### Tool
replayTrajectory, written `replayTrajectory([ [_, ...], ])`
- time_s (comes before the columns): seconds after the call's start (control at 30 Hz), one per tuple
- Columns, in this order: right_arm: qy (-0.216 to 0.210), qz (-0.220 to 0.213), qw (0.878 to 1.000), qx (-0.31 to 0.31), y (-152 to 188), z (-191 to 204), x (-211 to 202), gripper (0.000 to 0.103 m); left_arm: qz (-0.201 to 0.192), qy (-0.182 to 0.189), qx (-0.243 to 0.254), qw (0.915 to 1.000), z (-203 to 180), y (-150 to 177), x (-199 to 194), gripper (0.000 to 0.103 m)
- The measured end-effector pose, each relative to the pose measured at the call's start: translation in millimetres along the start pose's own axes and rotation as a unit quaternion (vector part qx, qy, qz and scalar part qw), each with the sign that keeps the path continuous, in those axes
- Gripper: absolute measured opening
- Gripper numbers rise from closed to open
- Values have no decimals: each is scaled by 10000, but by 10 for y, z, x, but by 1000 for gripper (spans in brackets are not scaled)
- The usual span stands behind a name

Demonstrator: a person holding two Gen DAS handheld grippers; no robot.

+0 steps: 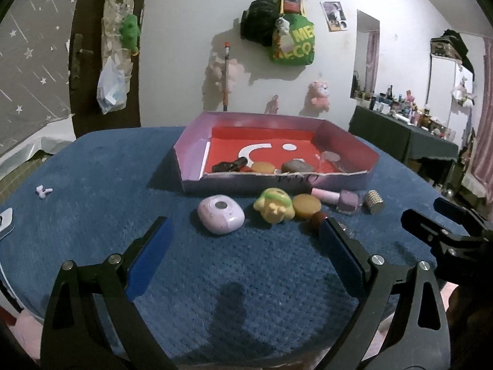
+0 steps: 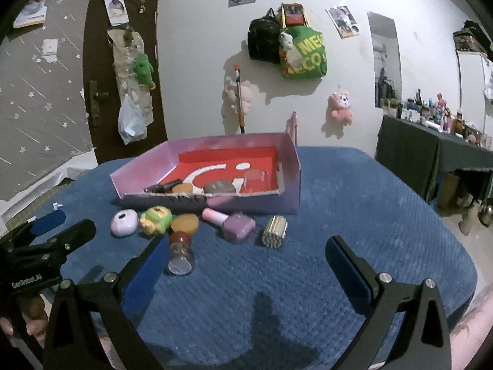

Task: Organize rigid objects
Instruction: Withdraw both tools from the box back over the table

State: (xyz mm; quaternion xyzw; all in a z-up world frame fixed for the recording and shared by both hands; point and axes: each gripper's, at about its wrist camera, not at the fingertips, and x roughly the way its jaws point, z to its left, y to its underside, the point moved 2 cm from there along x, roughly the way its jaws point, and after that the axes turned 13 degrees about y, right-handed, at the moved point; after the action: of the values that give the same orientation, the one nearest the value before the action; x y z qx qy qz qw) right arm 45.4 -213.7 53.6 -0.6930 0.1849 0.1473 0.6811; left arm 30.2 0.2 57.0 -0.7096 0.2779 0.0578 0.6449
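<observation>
- I am holding my left gripper (image 1: 243, 240) wide open, gripping nothing, just near the lilac earbud case (image 1: 221, 218).
- My right gripper (image 2: 246, 252) is gaping too, near the silver cylinder (image 2: 275, 227).
- Nail polish bottle (image 2: 234, 223) is lying beside the pink-walled tray (image 2: 289, 166); what looks like a small jar (image 2: 181, 252) is resting by my right claw's left finger.

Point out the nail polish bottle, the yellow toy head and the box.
nail polish bottle (image 2: 238, 226), right wrist view, on its purple glass body
yellow toy head (image 1: 273, 206), left wrist view, on its face
box (image 2: 289, 172), right wrist view, on its right wall
</observation>
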Motion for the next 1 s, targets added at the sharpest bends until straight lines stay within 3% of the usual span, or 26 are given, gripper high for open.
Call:
replayTrajectory([
  [0.4,-36,309,9995,-96,207,107,188,103,347,-46,-136,9993,73,170,173,97],
  [1.0,-123,457,9988,-150,197,179,295,103,584,-135,-248,9979,219,101,276,97],
])
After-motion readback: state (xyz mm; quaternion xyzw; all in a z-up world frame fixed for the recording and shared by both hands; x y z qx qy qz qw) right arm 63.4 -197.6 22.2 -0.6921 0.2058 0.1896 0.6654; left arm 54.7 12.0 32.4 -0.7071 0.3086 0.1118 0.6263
